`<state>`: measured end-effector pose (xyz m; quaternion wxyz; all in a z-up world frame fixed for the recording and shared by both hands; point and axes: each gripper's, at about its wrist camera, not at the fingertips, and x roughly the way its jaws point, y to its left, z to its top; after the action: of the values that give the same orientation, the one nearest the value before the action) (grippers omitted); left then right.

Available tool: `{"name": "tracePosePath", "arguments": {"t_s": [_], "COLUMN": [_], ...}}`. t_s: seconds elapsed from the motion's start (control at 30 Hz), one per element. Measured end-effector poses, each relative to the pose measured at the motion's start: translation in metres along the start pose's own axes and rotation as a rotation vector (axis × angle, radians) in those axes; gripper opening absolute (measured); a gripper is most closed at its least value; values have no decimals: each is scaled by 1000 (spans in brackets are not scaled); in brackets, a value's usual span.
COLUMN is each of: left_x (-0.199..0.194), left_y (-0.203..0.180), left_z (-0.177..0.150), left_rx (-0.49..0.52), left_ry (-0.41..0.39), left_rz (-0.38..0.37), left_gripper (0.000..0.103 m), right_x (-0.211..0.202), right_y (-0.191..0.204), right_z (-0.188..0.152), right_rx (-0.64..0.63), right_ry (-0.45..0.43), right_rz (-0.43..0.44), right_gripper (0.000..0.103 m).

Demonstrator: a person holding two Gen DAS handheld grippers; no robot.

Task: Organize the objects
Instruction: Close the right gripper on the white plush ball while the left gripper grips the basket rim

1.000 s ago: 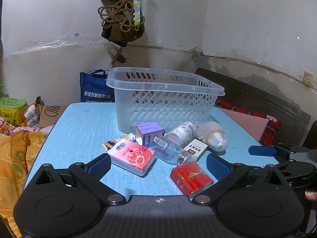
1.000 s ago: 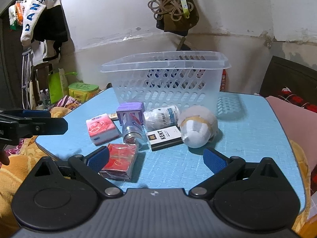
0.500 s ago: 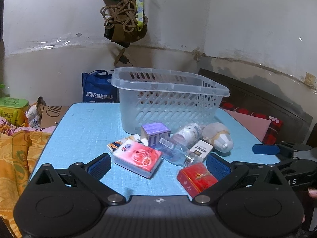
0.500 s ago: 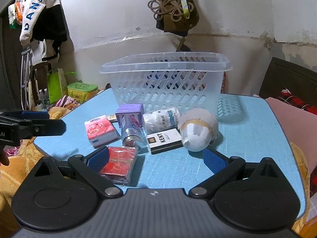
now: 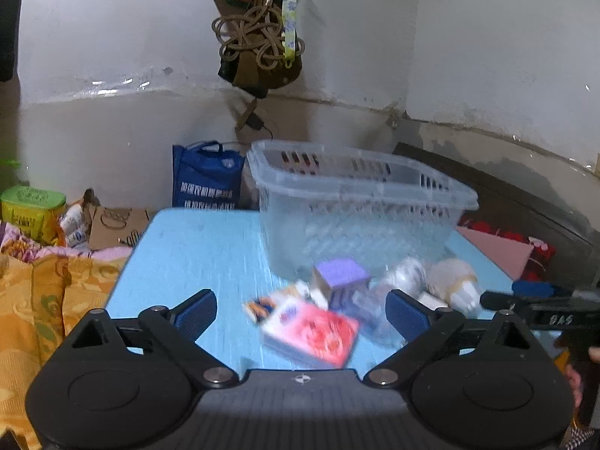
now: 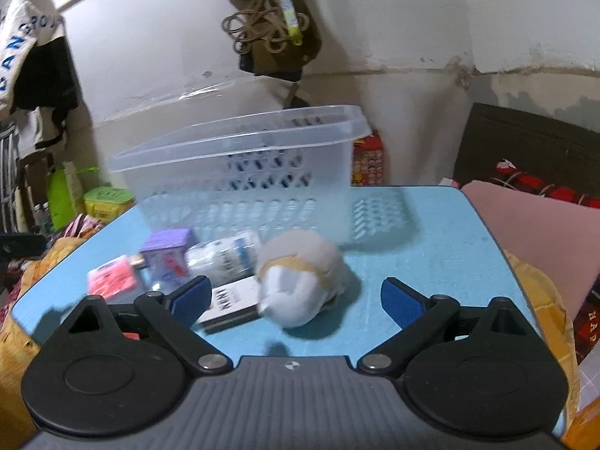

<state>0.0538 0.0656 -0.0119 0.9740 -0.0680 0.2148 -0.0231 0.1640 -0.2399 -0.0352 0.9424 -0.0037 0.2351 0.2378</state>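
Both your grippers closing w/ nothing gripped: left gripper (image 5: 301,314) lines up on pink tissue pack (image 5: 311,330), right gripper (image 6: 296,297) on white ball (image 6: 300,281), both lying in front of basket (image 6: 240,142) on table (image 5: 195,247).

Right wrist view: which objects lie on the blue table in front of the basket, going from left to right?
Pink tissue pack → purple box → white bottle lying on its side → white rolled bundle.
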Motion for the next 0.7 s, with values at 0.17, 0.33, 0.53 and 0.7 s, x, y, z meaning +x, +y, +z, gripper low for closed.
{"name": "tracePosePath", "arguments": {"t_s": [0.17,0.33,0.53,0.7], "left_x": [20,80,138,172], "left_y": [4,11,24,23], "left_z": [51,101,115,101], "left_rx": [-4,-37,-59,-22], "left_ry": [-23,36,184,260], "left_rz": [29,99,200,226], "left_gripper": [99,99,81,76], "right_x": [23,34,34,34], "right_y": [-8,-2,-8,-15], "right_z": [0,1,3,-2], "right_rx": [26,14,43,55], "right_ry": [34,61,47,41], "right_rz": [-15,-13,1,37], "right_gripper": [93,89,85,85]}}
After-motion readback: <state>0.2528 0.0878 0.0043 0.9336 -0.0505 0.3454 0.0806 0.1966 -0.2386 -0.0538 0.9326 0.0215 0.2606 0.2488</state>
